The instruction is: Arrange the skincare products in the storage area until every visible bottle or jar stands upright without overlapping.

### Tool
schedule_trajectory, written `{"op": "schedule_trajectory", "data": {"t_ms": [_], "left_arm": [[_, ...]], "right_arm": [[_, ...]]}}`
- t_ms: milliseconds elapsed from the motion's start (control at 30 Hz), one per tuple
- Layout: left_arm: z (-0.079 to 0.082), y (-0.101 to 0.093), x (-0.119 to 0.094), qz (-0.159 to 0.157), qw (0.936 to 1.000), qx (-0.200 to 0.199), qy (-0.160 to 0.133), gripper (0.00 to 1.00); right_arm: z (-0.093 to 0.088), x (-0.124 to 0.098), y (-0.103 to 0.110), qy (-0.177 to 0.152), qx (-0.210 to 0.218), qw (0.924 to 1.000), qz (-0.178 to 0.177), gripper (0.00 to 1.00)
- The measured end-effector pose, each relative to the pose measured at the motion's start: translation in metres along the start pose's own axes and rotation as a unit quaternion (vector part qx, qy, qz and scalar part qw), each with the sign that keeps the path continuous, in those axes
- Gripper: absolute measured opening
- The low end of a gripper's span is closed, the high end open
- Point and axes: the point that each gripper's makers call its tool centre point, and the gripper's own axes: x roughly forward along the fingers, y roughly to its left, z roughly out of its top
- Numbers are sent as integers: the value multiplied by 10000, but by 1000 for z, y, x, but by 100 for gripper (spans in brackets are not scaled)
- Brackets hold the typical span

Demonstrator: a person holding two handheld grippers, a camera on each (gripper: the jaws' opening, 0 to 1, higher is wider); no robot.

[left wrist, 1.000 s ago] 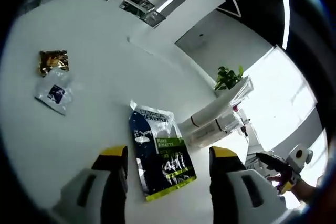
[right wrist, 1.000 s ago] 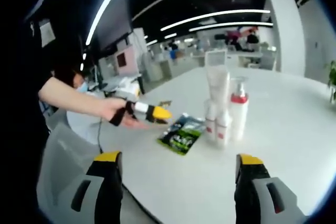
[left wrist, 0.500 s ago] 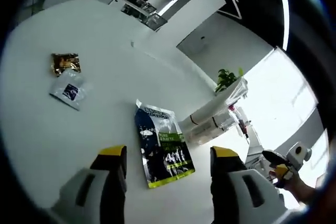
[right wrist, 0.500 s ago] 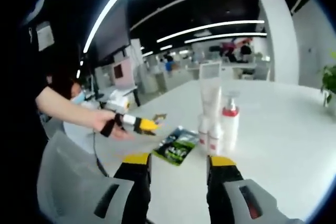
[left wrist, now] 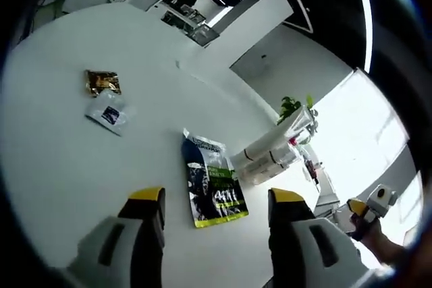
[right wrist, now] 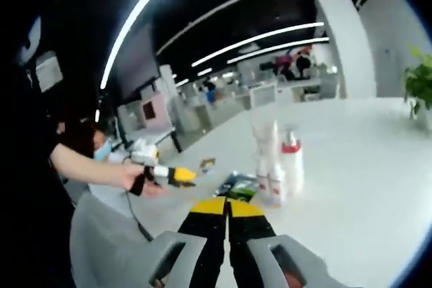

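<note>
A cluster of white skincare bottles (right wrist: 275, 166) stands upright on the white table (right wrist: 364, 166): a tall tube (right wrist: 264, 133), a pump bottle with a red collar (right wrist: 291, 160) and small red-labelled bottles (right wrist: 268, 185). The same cluster of bottles (left wrist: 270, 155) lies ahead and right of my left gripper (left wrist: 216, 197), which hovers open and holds nothing. My right gripper (right wrist: 227, 206) is shut with nothing between its jaws, well short of the bottles. A hand holds the left gripper (right wrist: 169, 175) off the table's left side.
A dark blue and green pouch (left wrist: 212, 181) lies flat beside the bottles, also seen as the pouch (right wrist: 236, 183). A gold sachet (left wrist: 102, 82) and a white sachet (left wrist: 108, 114) lie farther left. A plant (left wrist: 291, 106) stands beyond. The right gripper (left wrist: 368, 208) shows at the lower right.
My right gripper's jaws have closed from wide open to shut, holding nothing. Both views have drawn back a little from the table; the bottles and pouch have stayed put.
</note>
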Motion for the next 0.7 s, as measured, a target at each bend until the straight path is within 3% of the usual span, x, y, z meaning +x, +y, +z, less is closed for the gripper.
{"op": "schedule_trajectory", "data": {"t_ms": [33, 100, 133, 167, 233, 267, 367, 533, 600, 700], "left_arm": [[0, 0, -1, 8, 10000, 6, -7, 56], [-1, 2, -5, 36, 10000, 48, -16, 56], [-2, 3, -8, 65, 9999, 91, -19, 56], [-3, 4, -10, 87, 9999, 111, -17, 56], [-4, 7, -15, 122, 9998, 134, -35, 56], [-4, 8, -18, 145, 9998, 141, -40, 57], [-4, 13, -24, 208, 9996, 171, -60, 57], [-6, 19, -39, 315, 9991, 251, -94, 57], [-7, 21, -46, 347, 9989, 290, -120, 58], [-7, 25, -57, 438, 9982, 375, -168, 59]], "right_arm": [[1, 1, 6, 7, 5, 10000, 46, 0], [1, 5, 13, 22, -423, 9989, 192, 0], [0, 6, 5, 23, -647, 9979, -63, 0], [-1, 7, 7, 16, -784, 9969, -9, 4], [-10, 10, 7, 185, -332, 9993, 58, 32], [-11, 12, 6, 196, -378, 9990, 98, 45], [-21, 13, 6, 413, -488, 9979, 69, 52], [-25, 17, 10, 523, -436, 9975, 185, 66], [-28, 20, 10, 590, -398, 9972, 236, 77], [-29, 23, 12, 653, -397, 9966, 320, 83]]}}
